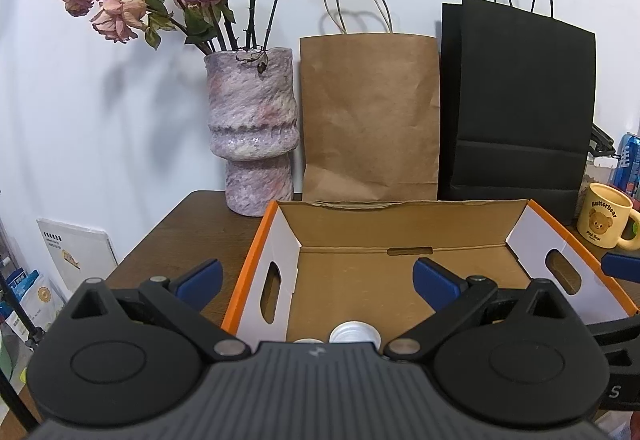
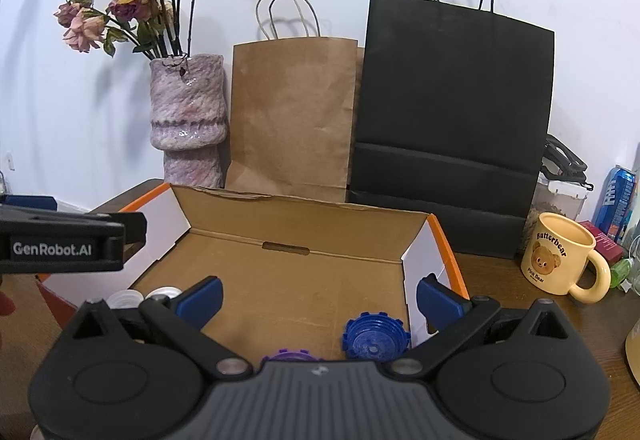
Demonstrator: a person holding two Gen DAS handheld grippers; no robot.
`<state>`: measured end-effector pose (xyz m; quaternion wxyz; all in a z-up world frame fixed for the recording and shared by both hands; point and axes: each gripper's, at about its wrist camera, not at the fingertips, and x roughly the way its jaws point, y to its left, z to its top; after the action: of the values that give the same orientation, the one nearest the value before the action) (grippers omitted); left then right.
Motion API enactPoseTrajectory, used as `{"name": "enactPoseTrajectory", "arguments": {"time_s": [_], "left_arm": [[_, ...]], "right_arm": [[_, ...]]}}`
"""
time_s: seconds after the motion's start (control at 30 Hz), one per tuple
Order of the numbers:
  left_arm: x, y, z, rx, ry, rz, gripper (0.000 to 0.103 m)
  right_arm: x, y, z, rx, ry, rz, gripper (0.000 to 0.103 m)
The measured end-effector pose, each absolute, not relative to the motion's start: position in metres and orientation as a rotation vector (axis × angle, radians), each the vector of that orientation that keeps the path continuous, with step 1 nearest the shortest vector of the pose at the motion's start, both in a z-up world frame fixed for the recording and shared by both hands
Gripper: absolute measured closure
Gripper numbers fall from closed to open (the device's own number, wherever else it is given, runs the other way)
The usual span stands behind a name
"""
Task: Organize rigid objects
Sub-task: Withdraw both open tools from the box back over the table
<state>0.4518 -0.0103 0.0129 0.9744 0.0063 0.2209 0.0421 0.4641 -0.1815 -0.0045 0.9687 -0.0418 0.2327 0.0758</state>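
An open cardboard box with orange rims sits on the brown table. In the left wrist view two white lids lie at its near floor, partly hidden by the tool body. My left gripper hangs open above the box's left wall, nothing between its blue pads. In the right wrist view the box holds a blue toothed lid, a purple lid mostly hidden, and white lids at the left. My right gripper is open over the box floor, empty.
A pink vase of dried roses, a brown paper bag and a black paper bag stand along the back wall. A yellow bear mug, a blue can and a lidded container crowd the right.
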Motion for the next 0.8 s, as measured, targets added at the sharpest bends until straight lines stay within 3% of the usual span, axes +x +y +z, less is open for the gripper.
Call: {"name": "enactPoseTrajectory", "arguments": {"time_s": [0.8], "left_arm": [[0.417,-0.004,0.022,0.001,0.421,0.107,0.0]], "right_arm": [[0.433,-0.178,0.0,-0.079,0.456,0.159,0.0]]}}
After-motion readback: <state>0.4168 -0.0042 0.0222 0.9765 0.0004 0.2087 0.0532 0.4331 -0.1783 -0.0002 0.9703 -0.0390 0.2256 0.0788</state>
